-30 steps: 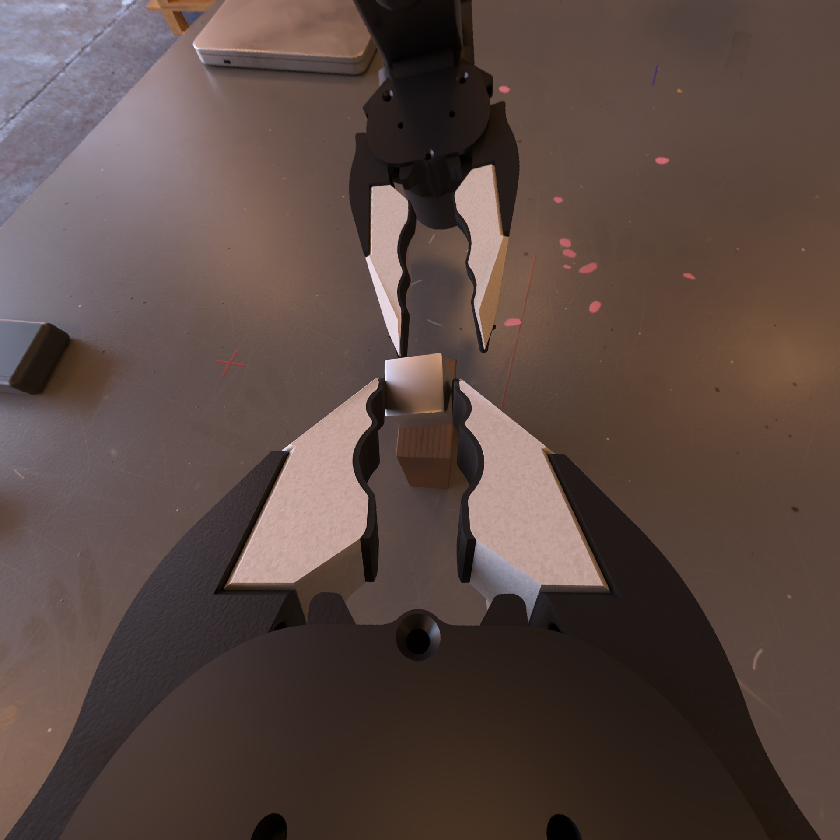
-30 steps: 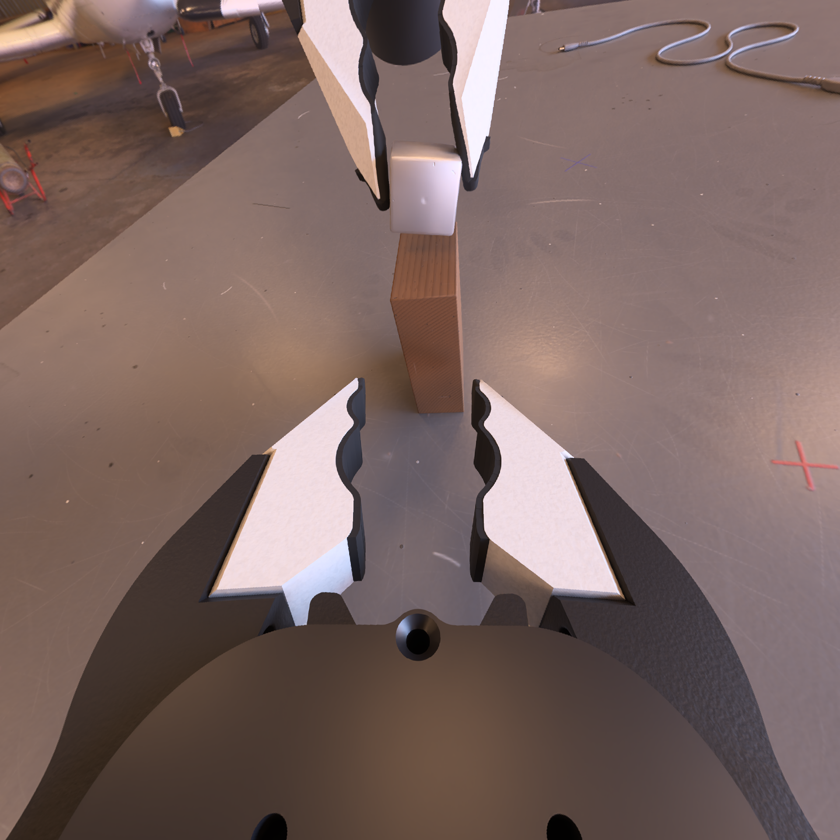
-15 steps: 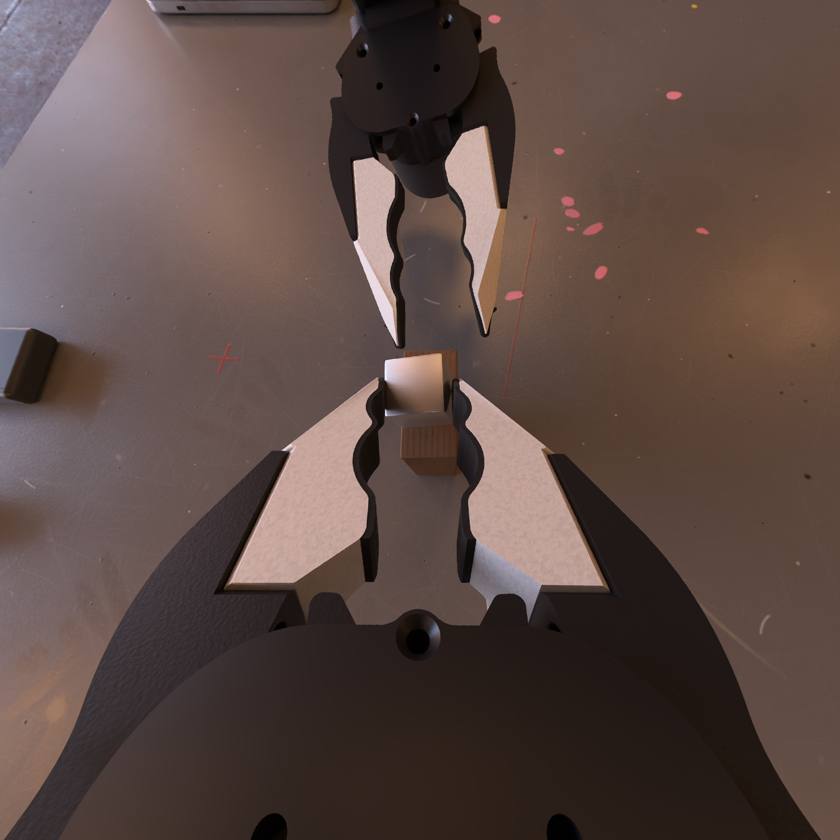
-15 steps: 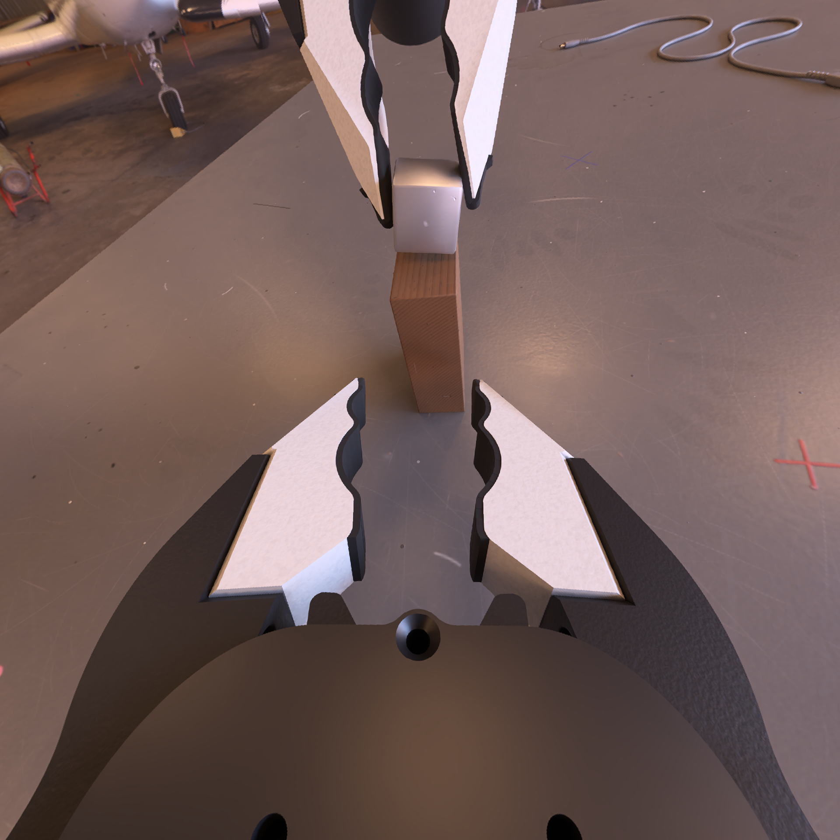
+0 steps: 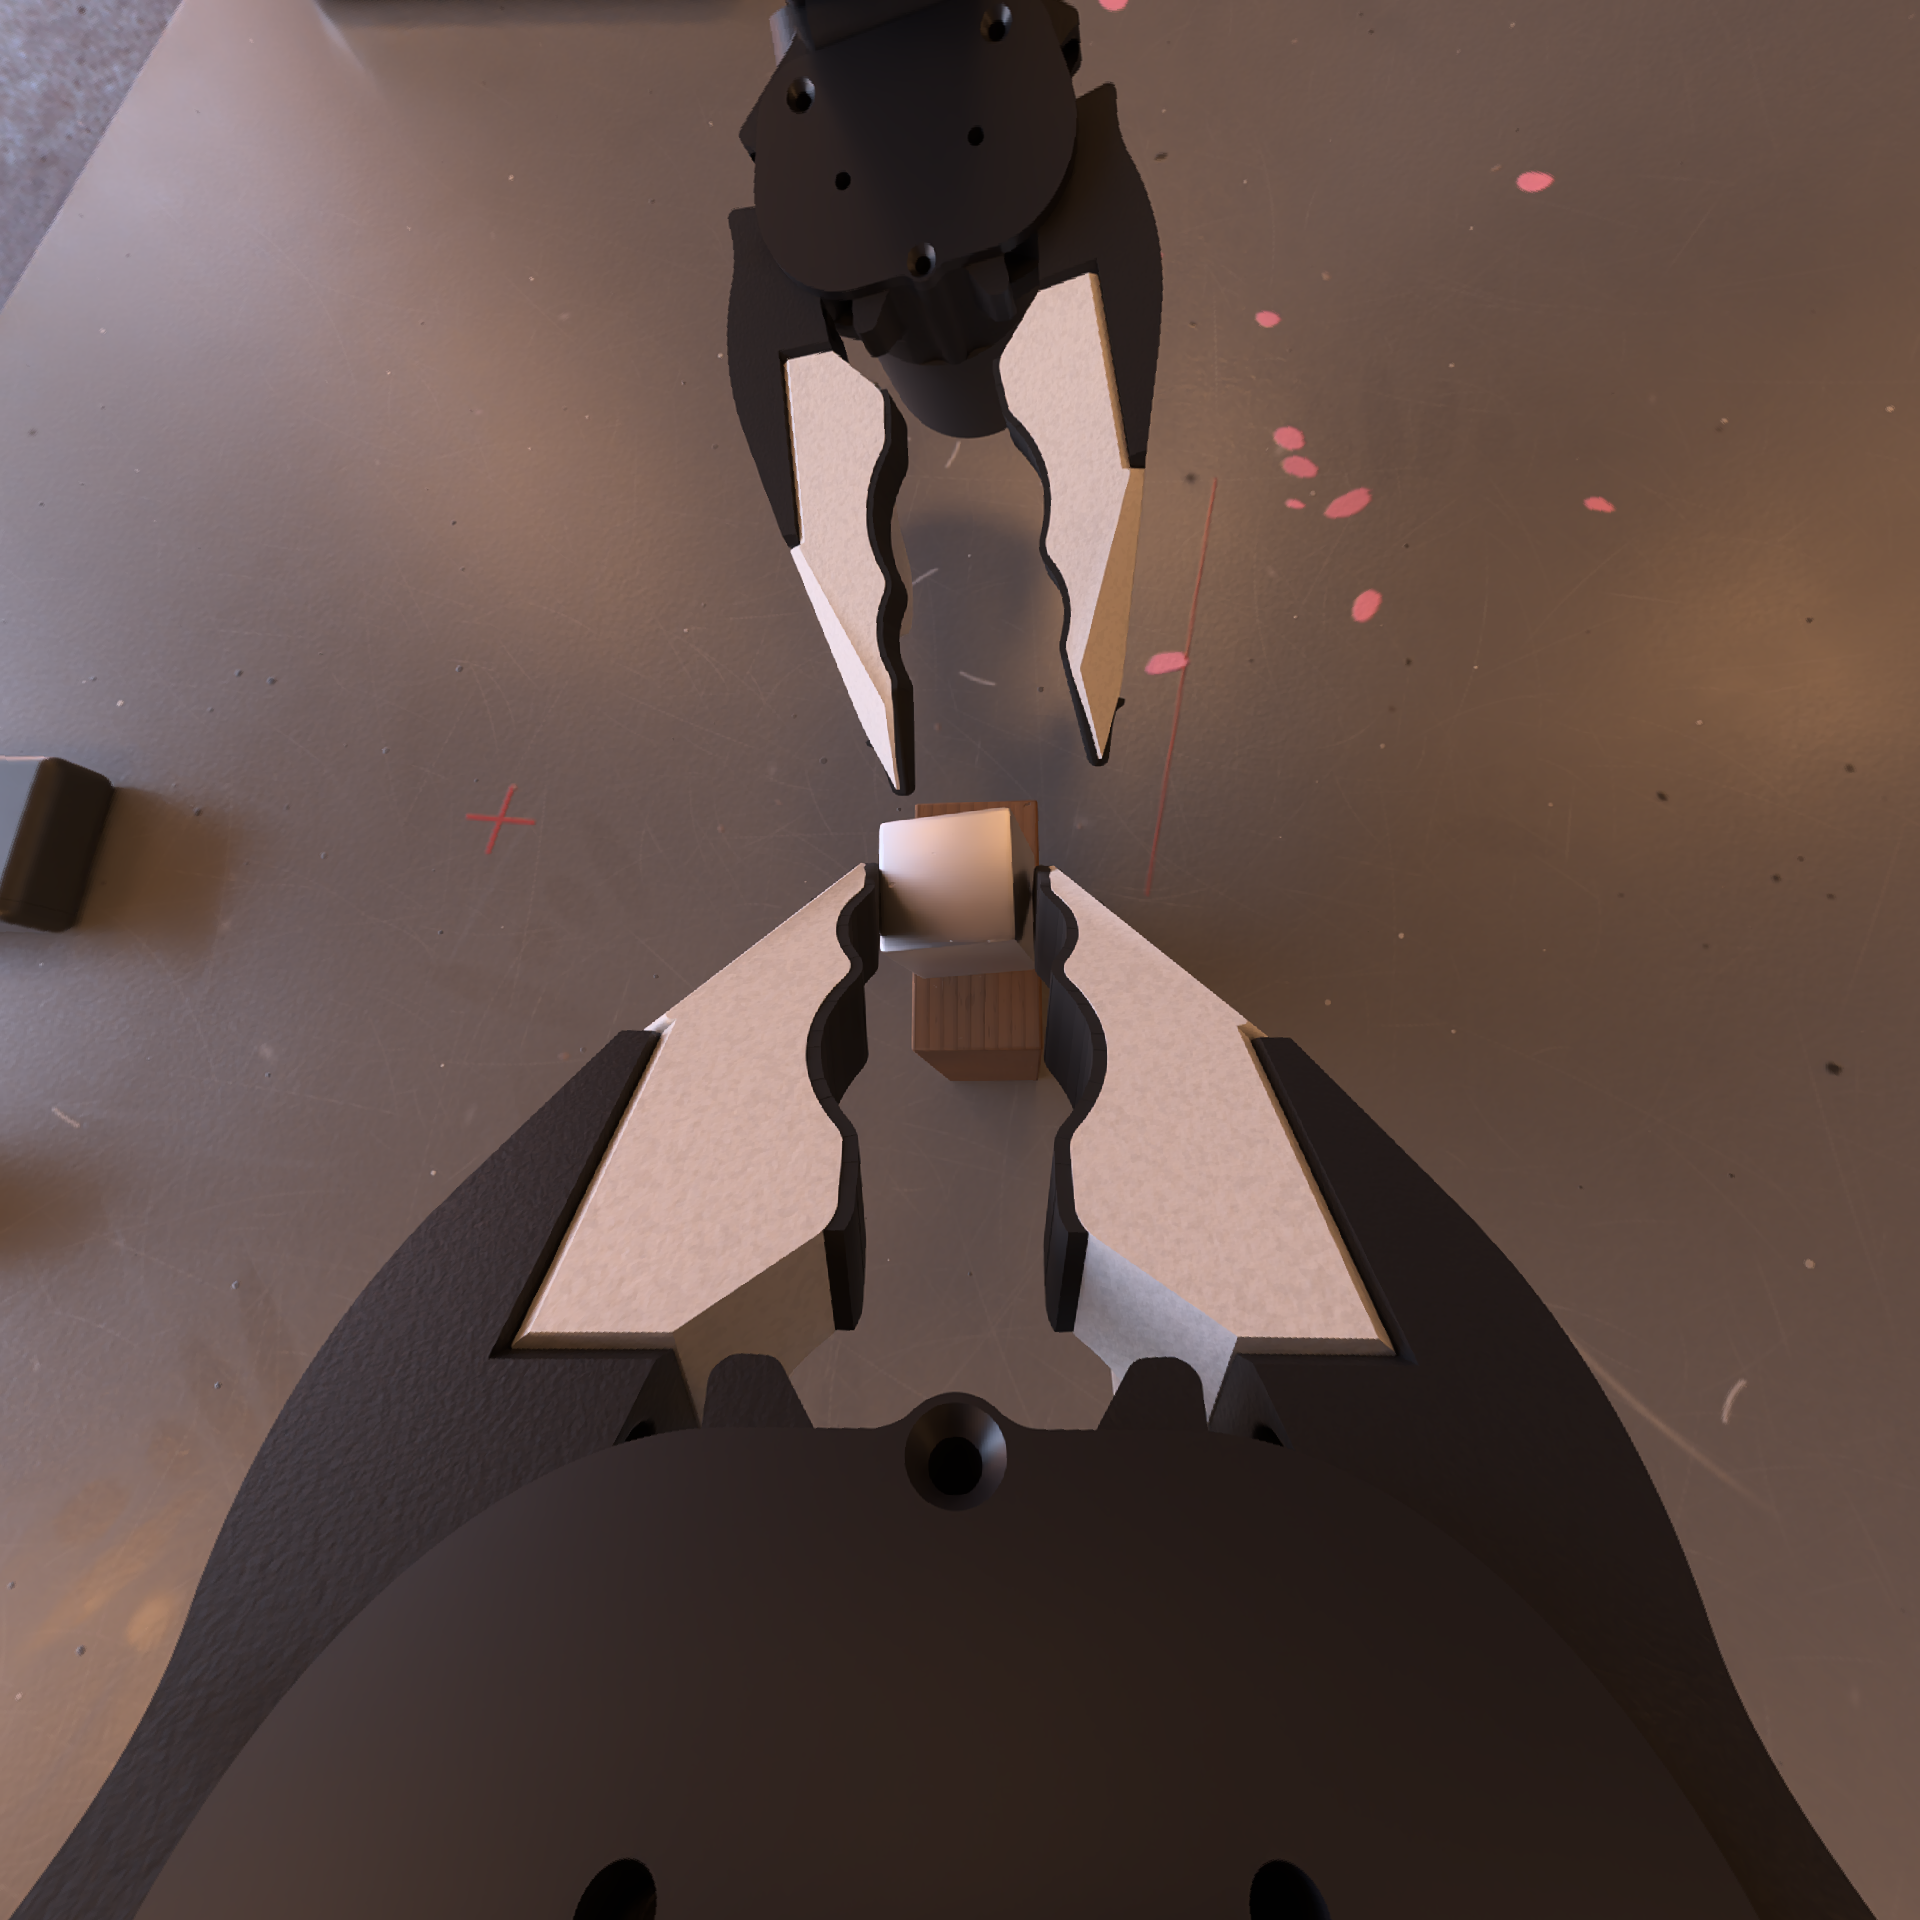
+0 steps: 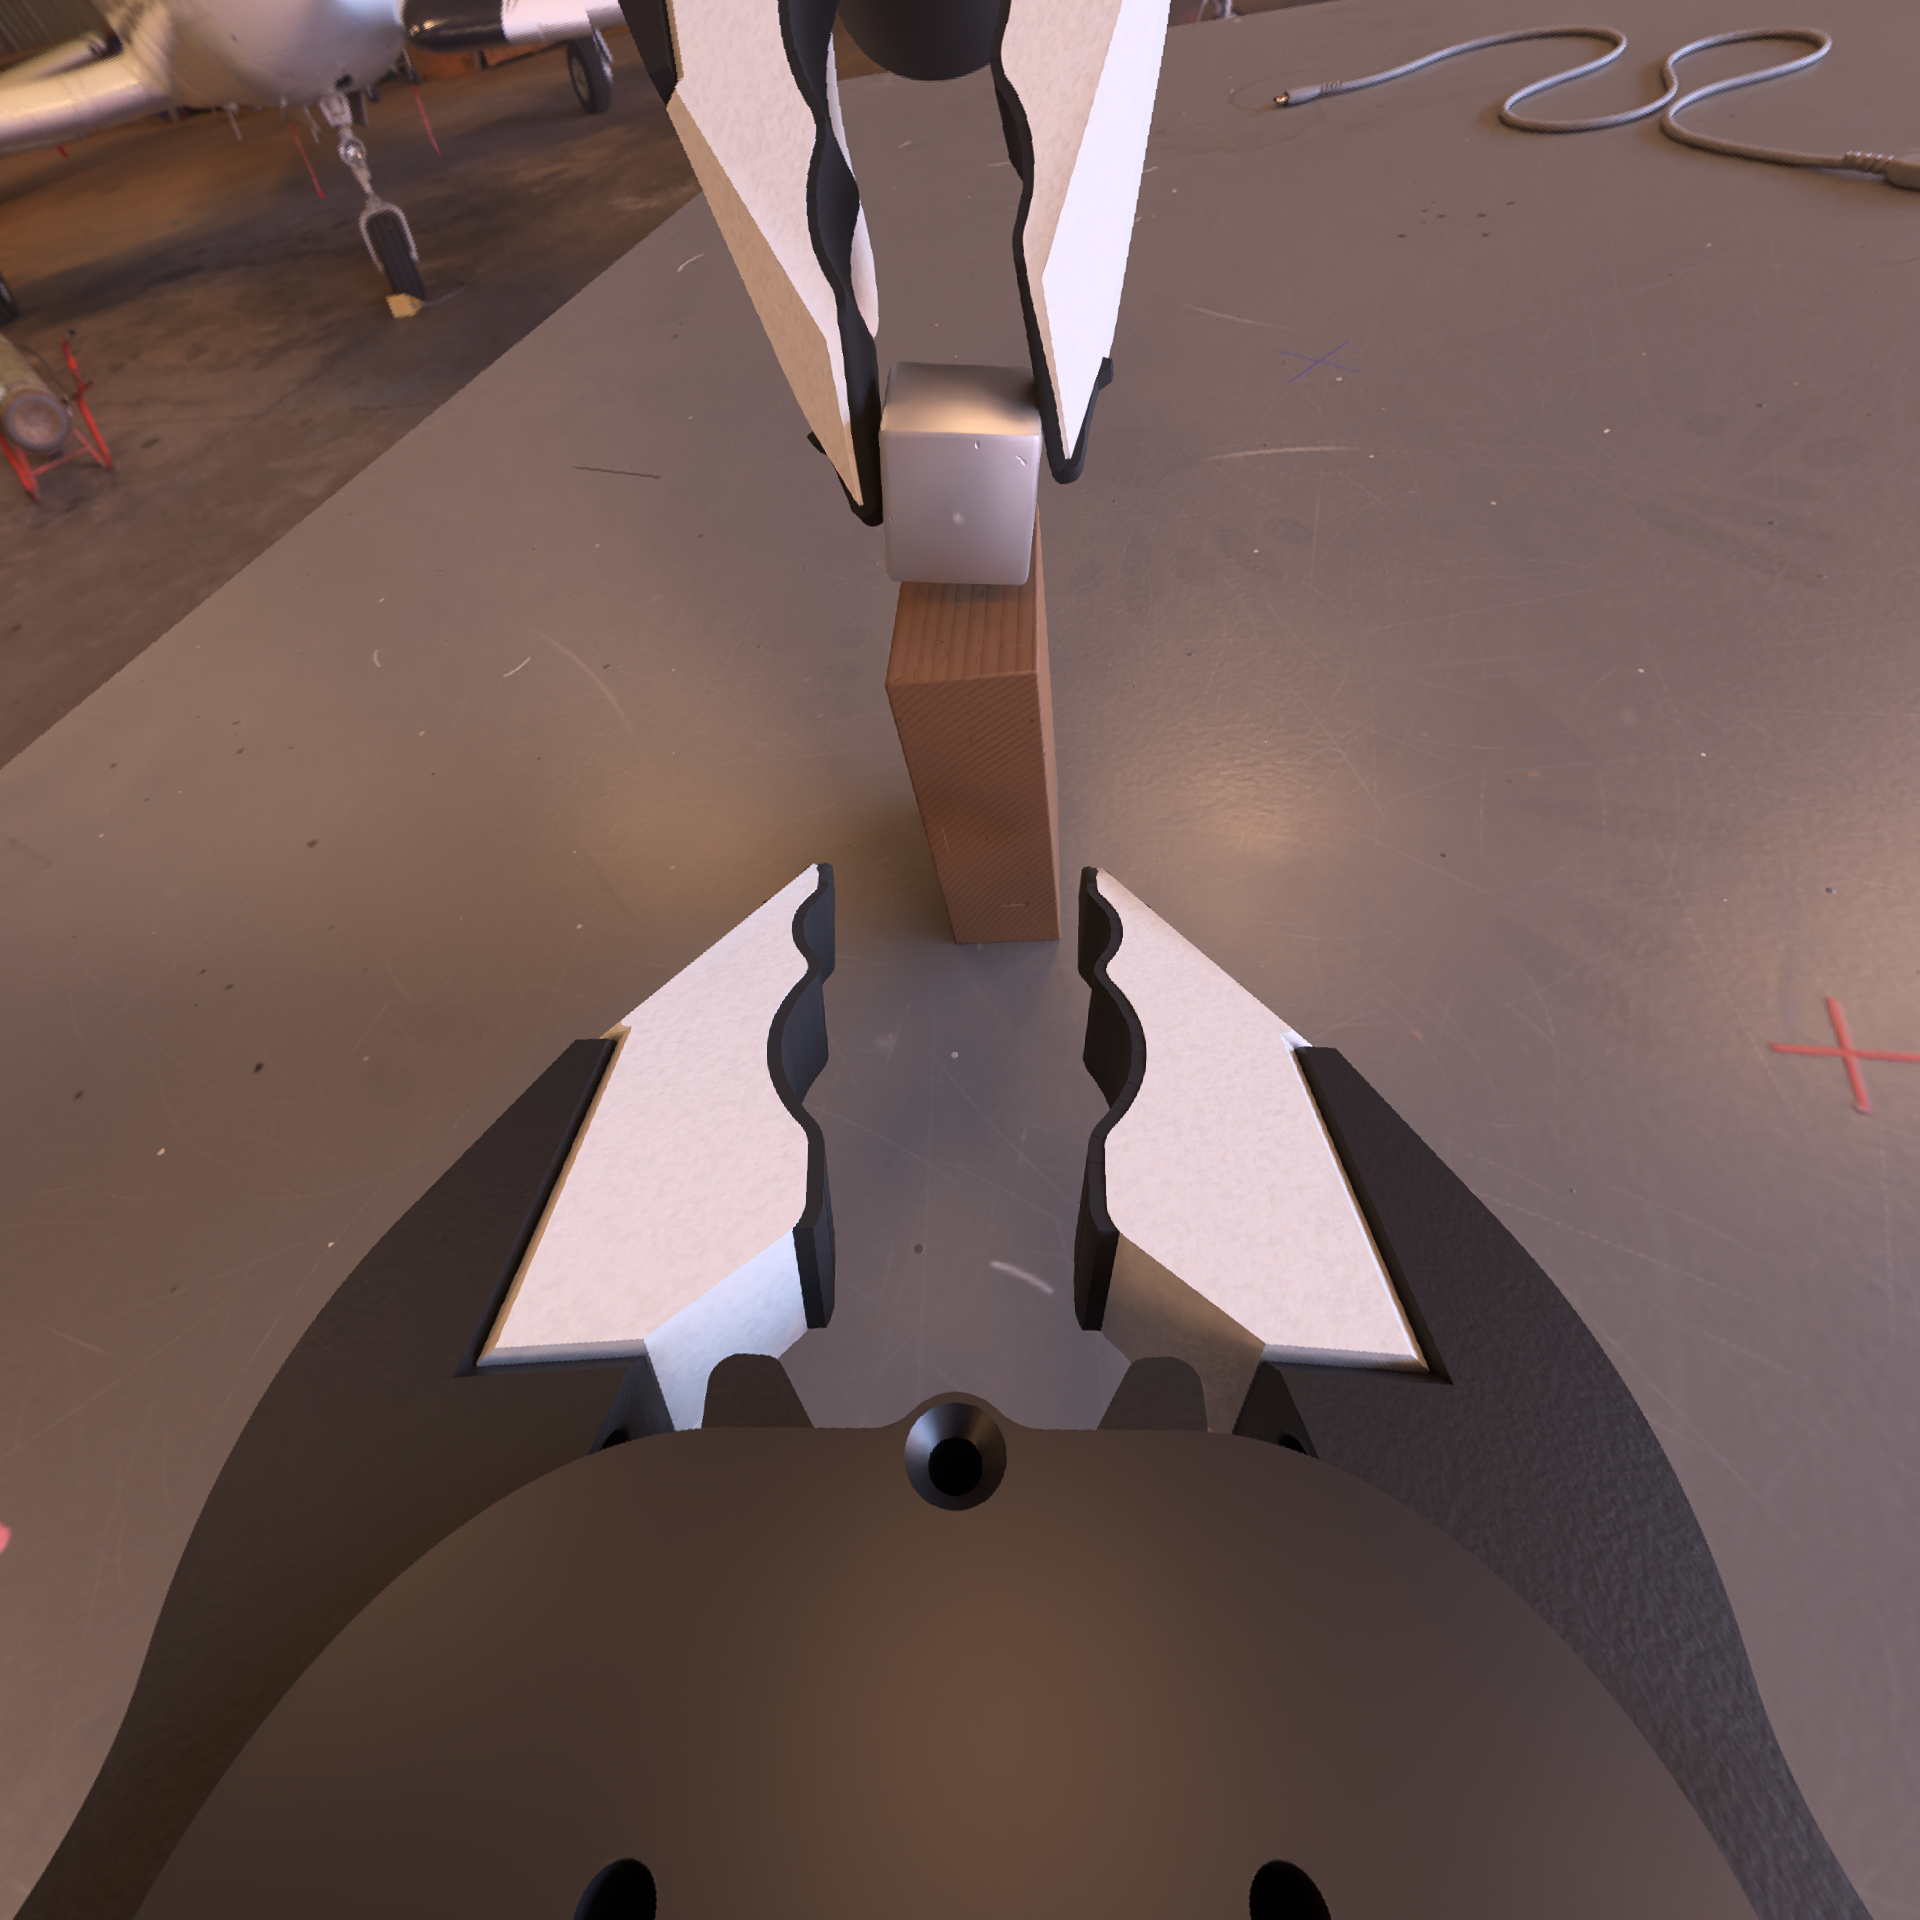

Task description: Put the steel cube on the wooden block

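The left gripper [image 5: 954,878] is clamping the steel cube [image 6: 961,473] in its fingers at upper centre, resting on the upright wooden block [image 6: 977,769]; the right gripper [image 6: 954,883] is gaping empty below

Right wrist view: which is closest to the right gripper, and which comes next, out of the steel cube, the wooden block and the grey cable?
From the right gripper:
1. Wooden block, standing upright straight ahead, its base just beyond the fingertips.
2. Steel cube, over the block's top, held by the left gripper.
3. Grey cable, coiled on the table, far ahead on the right.
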{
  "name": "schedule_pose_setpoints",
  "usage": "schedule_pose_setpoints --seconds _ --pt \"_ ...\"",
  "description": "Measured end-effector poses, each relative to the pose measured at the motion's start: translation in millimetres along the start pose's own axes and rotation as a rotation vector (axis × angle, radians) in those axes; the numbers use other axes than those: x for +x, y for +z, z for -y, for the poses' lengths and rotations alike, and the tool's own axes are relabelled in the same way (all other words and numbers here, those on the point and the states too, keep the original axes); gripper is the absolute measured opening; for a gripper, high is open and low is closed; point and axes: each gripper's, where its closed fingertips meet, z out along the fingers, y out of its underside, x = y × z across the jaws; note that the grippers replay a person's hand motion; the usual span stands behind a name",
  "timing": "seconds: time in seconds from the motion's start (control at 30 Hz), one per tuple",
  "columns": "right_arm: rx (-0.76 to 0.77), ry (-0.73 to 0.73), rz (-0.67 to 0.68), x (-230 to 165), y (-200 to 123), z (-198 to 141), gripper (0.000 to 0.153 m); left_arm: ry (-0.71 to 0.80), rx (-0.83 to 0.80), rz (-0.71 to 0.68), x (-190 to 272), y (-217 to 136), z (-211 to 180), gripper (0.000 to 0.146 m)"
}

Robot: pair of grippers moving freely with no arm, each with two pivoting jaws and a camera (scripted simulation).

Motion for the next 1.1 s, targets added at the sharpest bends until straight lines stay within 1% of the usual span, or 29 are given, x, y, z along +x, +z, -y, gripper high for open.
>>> schedule_pose_setpoints --seconds 0.67,0.77,0.97,1.1 --pt "-0.003 0.003 0.0 -0.1 0.5 -0.4 0.047 0.006 -0.031 0.019 0.7 6.0 -4.7 0.028" --pt "-0.004 0.002 0.001 -0.3 0.6 -0.4 0.047 -0.002 -0.02 0.02 0.4 7.5 -4.7 0.051" --pt "-0.003 0.003 0.001 -0.4 0.5 -0.4 0.047 -0.012 -0.005 0.037 -1.1 5.1 -6.4 0.06" --pt "-0.002 0.003 0.001 -0.5 0.4 -0.2 0.047 -0.017 0.035 0.063 -0.4 -7.2 -5.6 0.064"
